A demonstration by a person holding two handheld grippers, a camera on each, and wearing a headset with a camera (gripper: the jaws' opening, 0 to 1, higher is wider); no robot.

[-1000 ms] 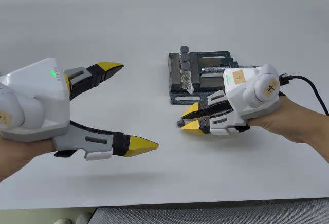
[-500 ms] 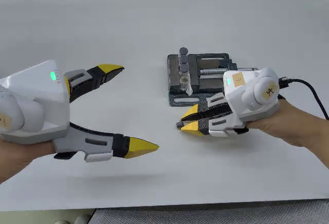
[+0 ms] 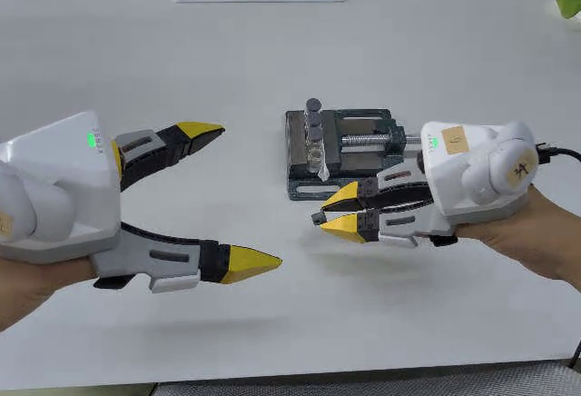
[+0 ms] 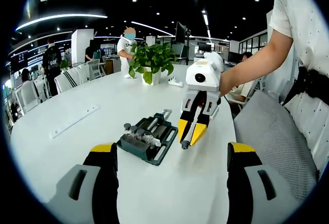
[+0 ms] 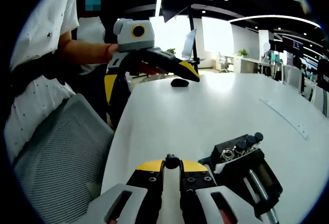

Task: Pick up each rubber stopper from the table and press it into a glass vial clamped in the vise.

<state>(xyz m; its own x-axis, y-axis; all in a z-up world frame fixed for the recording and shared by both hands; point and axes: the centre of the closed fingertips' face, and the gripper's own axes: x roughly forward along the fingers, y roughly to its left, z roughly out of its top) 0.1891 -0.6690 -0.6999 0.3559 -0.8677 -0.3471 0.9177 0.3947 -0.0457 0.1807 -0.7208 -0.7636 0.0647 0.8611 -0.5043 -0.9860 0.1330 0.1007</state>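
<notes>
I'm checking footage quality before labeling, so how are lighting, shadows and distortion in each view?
Head view: even soft light, sharp, faint shadows on the table under the left tongs and right tongs. Left gripper view: strong fisheye bending, dark ceiling with bright light strips, vise clear. Right gripper view: backlight blown out upper centre, rubber stopper near the lens slightly soft.

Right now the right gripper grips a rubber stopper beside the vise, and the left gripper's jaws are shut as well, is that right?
No: the left gripper is open, jaws spread wide around nothing, as the head view shows. The right gripper does grip a rubber stopper beside the vise.
</notes>
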